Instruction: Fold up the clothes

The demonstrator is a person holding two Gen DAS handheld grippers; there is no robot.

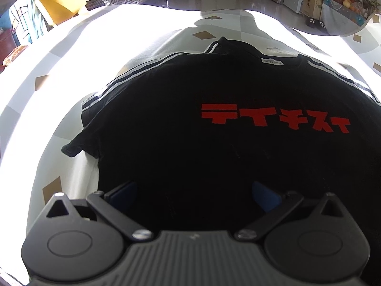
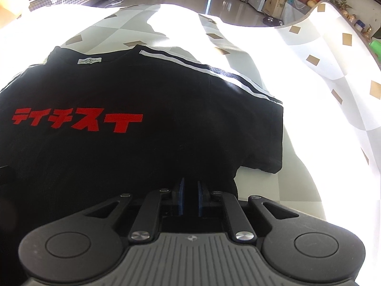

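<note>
Left wrist view
Garment: black T-shirt (image 1: 190,124) lies spread flat on the tabletop (image 1: 35,109), collar at the far end, hem nearest the camera.
Markings: red lettering (image 1: 273,118) across the chest, right of centre; white stripes (image 1: 133,76) along the shoulder and sleeve; white neck label (image 1: 272,62) at the collar.
Left sleeve: extends out to the left, its cuff resting on the cloth covering.
Left tongs (image 1: 194,196): blue pads set wide apart, nothing between them, positioned over the hem area of the shirt. Contact with the fabric cannot be confirmed.
Tabletop covering: white and grey with brown diamond patches, strongly sunlit.
Surroundings: yellow chair (image 1: 62,4) beyond the far left edge.

Right wrist view
Garment: same T-shirt (image 2: 142,147), seen from its right side; red lettering (image 2: 76,121) now left of centre, neck label (image 2: 89,61) at the far end.
Right sleeve: striped (image 2: 214,71), lying flat toward the right, cuff on the tabletop (image 2: 309,124).
Right tongs (image 2: 190,194): blue pads drawn close, a narrow gap between them, at the lower right hem. Whether fabric is pinched between them cannot be told.
</note>
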